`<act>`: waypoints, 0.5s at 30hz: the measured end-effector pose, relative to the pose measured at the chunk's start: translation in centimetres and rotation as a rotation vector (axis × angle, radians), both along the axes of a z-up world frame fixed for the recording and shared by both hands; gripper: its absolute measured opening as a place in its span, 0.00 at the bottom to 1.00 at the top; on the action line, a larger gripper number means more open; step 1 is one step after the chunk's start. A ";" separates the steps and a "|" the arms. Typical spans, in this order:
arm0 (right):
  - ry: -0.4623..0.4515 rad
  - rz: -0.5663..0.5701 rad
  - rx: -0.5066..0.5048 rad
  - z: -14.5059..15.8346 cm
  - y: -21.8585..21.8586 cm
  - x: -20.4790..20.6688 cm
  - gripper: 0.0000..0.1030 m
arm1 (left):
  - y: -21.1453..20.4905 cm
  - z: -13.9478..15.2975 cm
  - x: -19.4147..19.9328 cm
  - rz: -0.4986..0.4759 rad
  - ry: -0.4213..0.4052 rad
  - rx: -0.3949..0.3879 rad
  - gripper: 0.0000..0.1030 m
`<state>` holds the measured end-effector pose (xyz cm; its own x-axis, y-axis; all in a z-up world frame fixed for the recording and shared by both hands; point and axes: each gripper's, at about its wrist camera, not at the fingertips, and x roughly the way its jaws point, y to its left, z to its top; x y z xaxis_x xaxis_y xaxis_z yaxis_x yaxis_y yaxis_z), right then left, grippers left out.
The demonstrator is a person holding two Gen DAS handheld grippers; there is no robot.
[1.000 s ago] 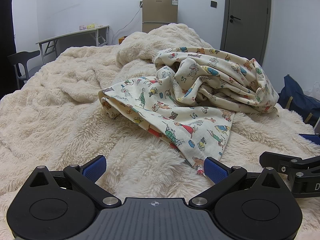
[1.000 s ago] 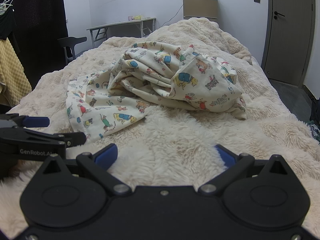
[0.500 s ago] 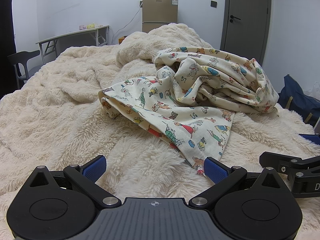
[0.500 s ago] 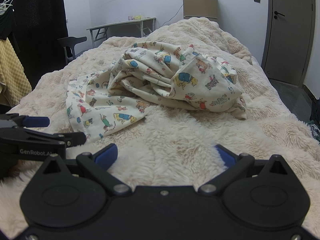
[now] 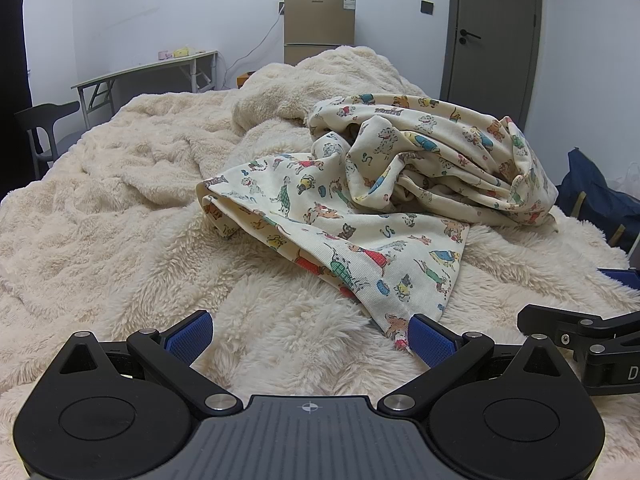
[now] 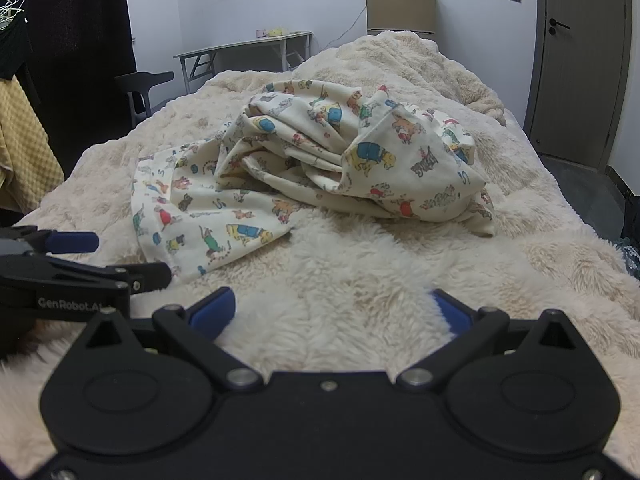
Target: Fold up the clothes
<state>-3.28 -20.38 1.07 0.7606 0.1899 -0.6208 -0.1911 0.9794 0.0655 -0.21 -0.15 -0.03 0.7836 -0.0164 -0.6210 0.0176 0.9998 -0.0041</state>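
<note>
A cream garment printed with small cartoon animals [image 5: 384, 200] lies crumpled on a fluffy cream blanket [image 5: 120, 208]; one flat part reaches toward me. In the right wrist view the same garment [image 6: 320, 168] sits bunched ahead, with its flat part to the left. My left gripper [image 5: 308, 334] is open low over the blanket, its right blue pad beside the garment's near corner. My right gripper [image 6: 332, 312] is open too, over bare blanket short of the garment. Each gripper shows at the edge of the other's view.
The blanket covers a bed. Behind it stand a small brown fridge [image 5: 319, 26], a folding table [image 5: 148, 72] and a dark chair [image 5: 44, 128]. A grey door [image 5: 492, 32] is at the right, a dark blue bag [image 5: 596, 200] beside the bed.
</note>
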 end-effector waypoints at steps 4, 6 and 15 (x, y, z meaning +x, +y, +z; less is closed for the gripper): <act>0.001 0.000 0.000 0.0 0.0 0.0 1.00 | 0.0 0.0 0.2 0.000 0.000 -0.001 1.00; 0.002 0.001 0.000 0.0 0.0 0.0 1.00 | 0.0 0.0 0.2 -0.001 0.000 0.002 1.00; 0.006 0.002 -0.001 -0.2 0.1 0.1 1.00 | -0.2 0.0 0.1 -0.003 -0.002 0.007 1.00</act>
